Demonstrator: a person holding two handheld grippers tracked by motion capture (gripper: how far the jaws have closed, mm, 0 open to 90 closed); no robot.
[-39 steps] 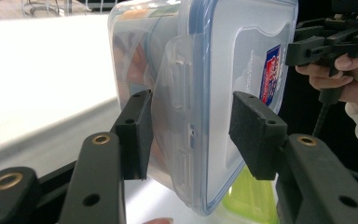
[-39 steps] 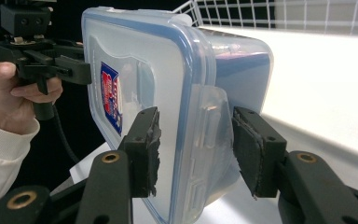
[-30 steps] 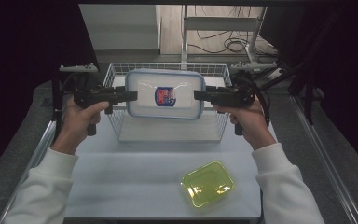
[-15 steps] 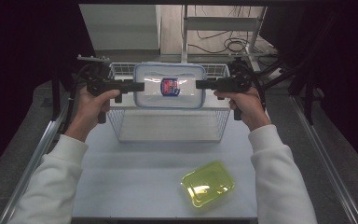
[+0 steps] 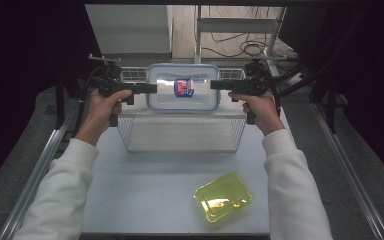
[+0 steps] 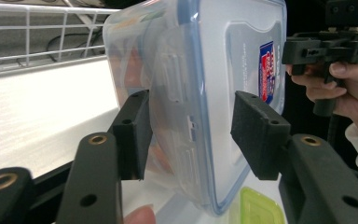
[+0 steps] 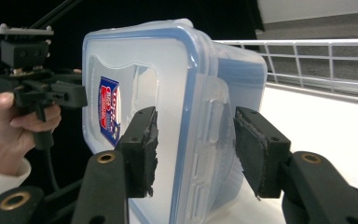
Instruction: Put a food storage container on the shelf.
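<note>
A: Where's the box?

B: I've got the clear lidded container (image 5: 182, 88) above the wire basket (image 5: 232, 131), left gripper (image 5: 152, 88) and right gripper (image 5: 214, 85) each part-open, clamping its ends.

A: And around the basket?

B: Pale tabletop (image 5: 150, 195) under it, yellow-green lid (image 5: 223, 197) nearer me, dark room and floor cables (image 5: 240, 49) beyond.

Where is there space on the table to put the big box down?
Bare table lies left of the yellow-green lid, in front of the wire basket. The basket floor under the clear box also looks bare. It is crowded only around the lid.
</note>
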